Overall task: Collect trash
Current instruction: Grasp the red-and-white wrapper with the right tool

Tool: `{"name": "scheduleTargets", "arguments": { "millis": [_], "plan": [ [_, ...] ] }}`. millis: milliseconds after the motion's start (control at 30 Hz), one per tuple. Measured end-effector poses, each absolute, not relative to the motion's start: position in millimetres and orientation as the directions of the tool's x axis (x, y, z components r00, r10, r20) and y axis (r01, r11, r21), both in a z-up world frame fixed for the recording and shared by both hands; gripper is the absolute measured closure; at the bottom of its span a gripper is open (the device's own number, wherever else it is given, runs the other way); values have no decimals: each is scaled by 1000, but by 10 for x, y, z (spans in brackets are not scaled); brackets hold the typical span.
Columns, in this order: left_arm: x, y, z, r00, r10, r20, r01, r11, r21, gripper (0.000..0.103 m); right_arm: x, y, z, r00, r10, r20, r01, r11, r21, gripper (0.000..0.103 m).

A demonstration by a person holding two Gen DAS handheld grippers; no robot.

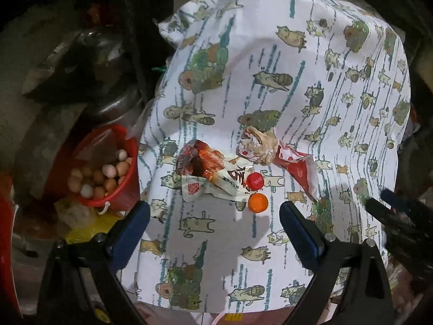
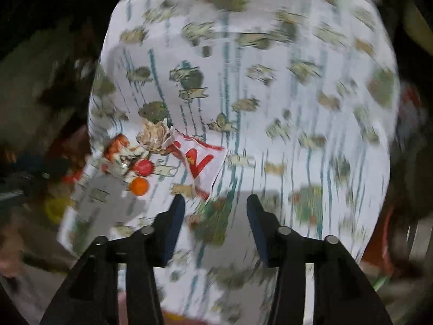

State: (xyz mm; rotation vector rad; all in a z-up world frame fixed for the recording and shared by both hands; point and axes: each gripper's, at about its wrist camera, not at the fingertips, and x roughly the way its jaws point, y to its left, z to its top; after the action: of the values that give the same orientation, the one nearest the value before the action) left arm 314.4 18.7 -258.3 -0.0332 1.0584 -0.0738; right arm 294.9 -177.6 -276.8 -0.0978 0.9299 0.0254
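On a table under a cat-print cloth (image 1: 270, 67) lies a small heap of trash. It holds a crinkled red and white snack wrapper (image 1: 205, 165), a crumpled tissue (image 1: 261, 143), a red and white paper wrapper (image 1: 300, 170), a red cap (image 1: 255, 181) and an orange cap (image 1: 258, 202). My left gripper (image 1: 213, 214) hangs open just short of the orange cap, holding nothing. My right gripper (image 2: 215, 203) is open and empty too, its left finger close to the lower corner of the paper wrapper (image 2: 200, 162). The right wrist view is blurred; the caps (image 2: 138, 186) lie to its left.
Left of the table, lower down, stands a red bucket (image 1: 127, 189) full of eggs, with a metal pot (image 1: 102, 86) behind it and a yellow bag (image 1: 81, 230) in front. The cloth's left edge (image 1: 143, 189) drops off beside the bucket. The right gripper's body (image 1: 397, 222) shows at the right.
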Motion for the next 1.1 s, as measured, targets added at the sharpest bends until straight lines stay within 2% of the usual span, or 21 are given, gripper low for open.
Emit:
{"name": "scheduleTargets", "arguments": {
  "millis": [67, 133, 300, 500, 533, 567, 633, 767, 900, 967, 1100],
  "plan": [
    [3178, 182, -2621, 469, -83, -879, 37, 997, -75, 7, 3110, -1792, -2928, 552, -50, -832, -46, 995, -90, 53],
    [3223, 179, -2668, 451, -91, -888, 36, 996, -83, 7, 3227, -1769, -3025, 516, 12, -857, -71, 997, -30, 53],
    [3304, 240, -2841, 420, -19, -907, -36, 999, -37, 7, 3505, -1596, -3259, 481, 26, -877, -56, 998, -1, 53],
    [3316, 192, -2927, 394, -22, -919, -18, 999, -31, 7, 3788, -1441, -3587, 421, -24, -907, 4, 1000, -25, 53],
    [3318, 185, -2925, 396, -26, -918, -6, 999, -31, 7, 3813, -1419, -3620, 419, -47, -907, 11, 999, -46, 60],
    [3323, 172, -2917, 399, -29, -916, 5, 1000, -29, 7, 3828, -1398, -3643, 420, -98, -902, 33, 995, -93, 80],
    [3339, 138, -2908, 407, -24, -913, 20, 1000, -18, 7, 3810, -1401, -3607, 429, -113, -896, 60, 993, -97, 98],
    [3439, 45, -2977, 357, -96, -929, 51, 995, -84, 7, 3653, -1485, -3326, 491, 25, -871, 46, 997, 55, 99],
    [3567, -11, -3252, 221, -237, -946, 32, 971, -236, 7, 3395, -1564, -3008, 560, 62, -826, 6, 997, 79, 99],
    [3620, -104, -3371, 180, -248, -952, 44, 969, -244, 9, 3290, -1627, -2930, 568, 85, -819, -12, 995, 94, 99],
    [3736, -309, -3505, 173, -178, -969, 93, 982, -164, 21, 3132, -1730, -2852, 568, 92, -818, -13, 995, 103, 99]
  ]
}}
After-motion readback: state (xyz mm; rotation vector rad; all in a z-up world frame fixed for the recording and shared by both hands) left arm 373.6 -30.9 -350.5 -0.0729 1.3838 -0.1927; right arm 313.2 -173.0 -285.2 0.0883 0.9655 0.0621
